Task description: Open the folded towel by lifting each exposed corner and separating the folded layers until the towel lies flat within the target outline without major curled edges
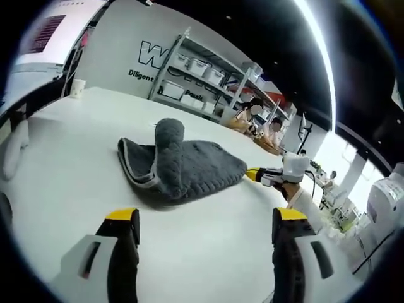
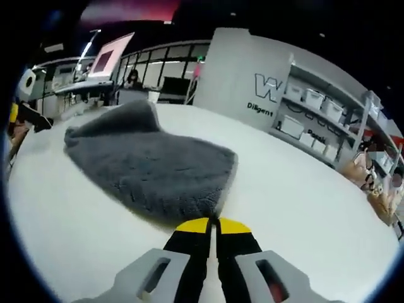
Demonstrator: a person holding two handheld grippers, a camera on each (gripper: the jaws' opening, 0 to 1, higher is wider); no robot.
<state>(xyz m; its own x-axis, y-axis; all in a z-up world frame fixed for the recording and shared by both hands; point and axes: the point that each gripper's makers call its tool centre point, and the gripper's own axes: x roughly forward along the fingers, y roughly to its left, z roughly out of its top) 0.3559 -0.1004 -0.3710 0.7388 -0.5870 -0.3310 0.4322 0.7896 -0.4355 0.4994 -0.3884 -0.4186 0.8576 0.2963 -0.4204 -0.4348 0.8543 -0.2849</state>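
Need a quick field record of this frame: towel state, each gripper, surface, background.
towel: grey towel, still folded, one part humped up at its middle, lying on the table
surface: white table
left gripper: left gripper open, fingers wide apart, short of the towel, holding nothing
right gripper: right gripper shut, yellow tips together at the towel's near edge; whether cloth is pinched cannot be told
right gripper in left gripper view: at the towel's far corner
background: shelving with white bins, paper cup on the table's far edge

Grey towel (folded, humped) on table.
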